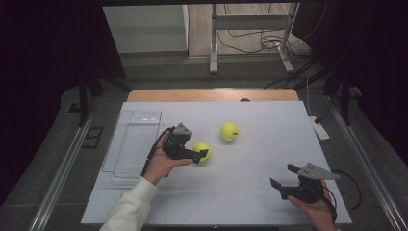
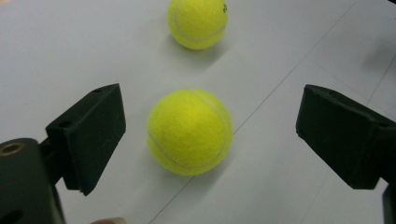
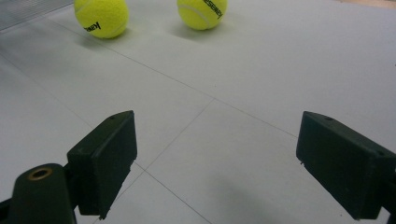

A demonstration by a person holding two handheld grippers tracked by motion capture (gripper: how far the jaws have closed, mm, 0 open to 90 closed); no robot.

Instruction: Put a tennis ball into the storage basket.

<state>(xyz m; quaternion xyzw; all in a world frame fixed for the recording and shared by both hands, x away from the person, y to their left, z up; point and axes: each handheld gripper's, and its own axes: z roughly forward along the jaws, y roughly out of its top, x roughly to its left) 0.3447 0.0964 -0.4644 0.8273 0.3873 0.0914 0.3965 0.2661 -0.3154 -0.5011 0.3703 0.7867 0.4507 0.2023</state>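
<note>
The left tongs [image 2: 210,135] stand apart around the nearer tennis ball [image 2: 190,132] on the desk [image 1: 250,192], seemingly mid-grasp, so closing comes next; the right tongs [image 3: 215,168] gape idle.

Two yellow tennis balls are seen on the white table: the nearer ball [image 1: 202,151] at centre and the farther ball [image 1: 229,131] to its right. One clear plastic container [image 1: 132,144] is set at left.
</note>
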